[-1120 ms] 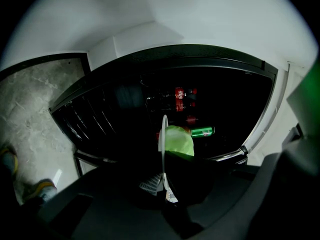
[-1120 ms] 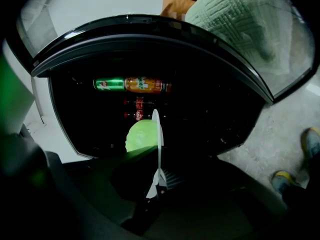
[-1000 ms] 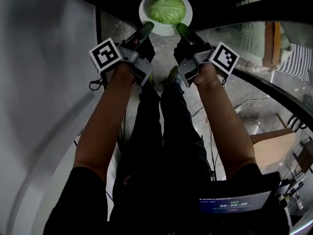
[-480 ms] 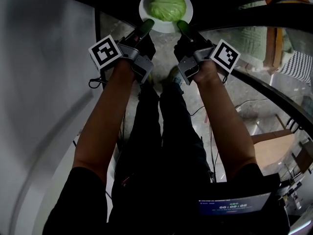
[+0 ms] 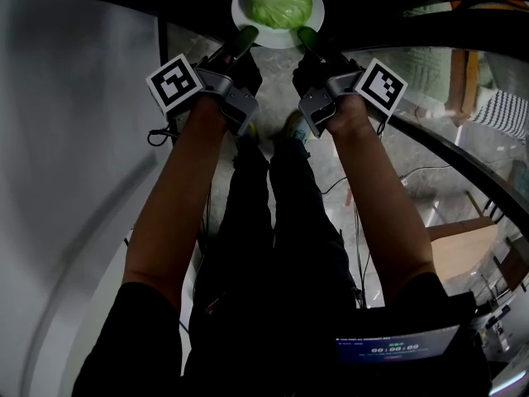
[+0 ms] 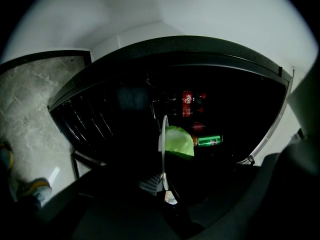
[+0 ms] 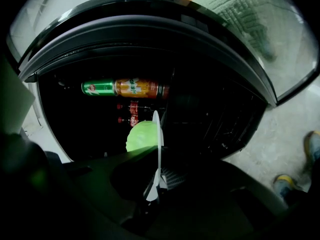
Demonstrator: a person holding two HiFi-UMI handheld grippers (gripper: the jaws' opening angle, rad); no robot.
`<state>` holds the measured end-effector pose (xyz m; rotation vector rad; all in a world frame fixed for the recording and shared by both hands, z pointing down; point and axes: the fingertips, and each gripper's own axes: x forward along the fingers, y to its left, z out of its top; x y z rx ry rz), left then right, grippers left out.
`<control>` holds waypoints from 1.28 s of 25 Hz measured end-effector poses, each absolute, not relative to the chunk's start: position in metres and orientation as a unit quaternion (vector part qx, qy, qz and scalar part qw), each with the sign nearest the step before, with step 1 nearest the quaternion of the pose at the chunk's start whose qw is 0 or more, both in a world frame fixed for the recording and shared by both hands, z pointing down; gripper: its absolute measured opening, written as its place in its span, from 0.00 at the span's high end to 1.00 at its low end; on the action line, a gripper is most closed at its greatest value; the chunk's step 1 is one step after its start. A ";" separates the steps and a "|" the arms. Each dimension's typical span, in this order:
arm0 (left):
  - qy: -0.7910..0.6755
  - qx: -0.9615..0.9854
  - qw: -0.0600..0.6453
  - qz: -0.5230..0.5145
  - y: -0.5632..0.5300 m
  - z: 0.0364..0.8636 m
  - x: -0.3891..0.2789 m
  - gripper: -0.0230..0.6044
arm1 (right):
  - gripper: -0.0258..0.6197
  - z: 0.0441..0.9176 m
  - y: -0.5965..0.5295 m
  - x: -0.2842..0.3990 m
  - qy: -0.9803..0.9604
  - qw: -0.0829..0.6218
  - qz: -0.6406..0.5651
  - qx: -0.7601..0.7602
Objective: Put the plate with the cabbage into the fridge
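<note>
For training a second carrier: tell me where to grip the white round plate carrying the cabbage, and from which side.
Pinch the bare near rim of the white round plate, from the carrier's side, at two spread spots, as the left gripper and right gripper do. The green cabbage fills the middle, so only the thin rim is free.

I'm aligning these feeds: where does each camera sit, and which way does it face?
Head view: on the head, facing steeply down; shows arms, legs, left gripper and right gripper clamping the plate with cabbage.
Left gripper view: on the left gripper, facing along its jaws into the fridge; a shoe lower left.
Right gripper view: on the right gripper, facing into the fridge; shoes at right.
Shared: both gripper views show the plate edge-on, cabbage and bottles.
</note>
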<state>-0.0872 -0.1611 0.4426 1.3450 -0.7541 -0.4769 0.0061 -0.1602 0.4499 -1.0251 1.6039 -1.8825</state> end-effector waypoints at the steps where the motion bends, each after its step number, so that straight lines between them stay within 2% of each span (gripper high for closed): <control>1: -0.337 0.601 0.692 -0.214 -0.161 0.443 -0.087 0.94 | 0.93 0.450 -0.160 0.006 0.584 0.230 -0.683 -0.373; 32: -0.353 0.584 0.689 -0.245 -0.160 0.443 -0.091 0.94 | 0.92 0.447 -0.161 0.012 0.598 0.241 -0.659 -0.388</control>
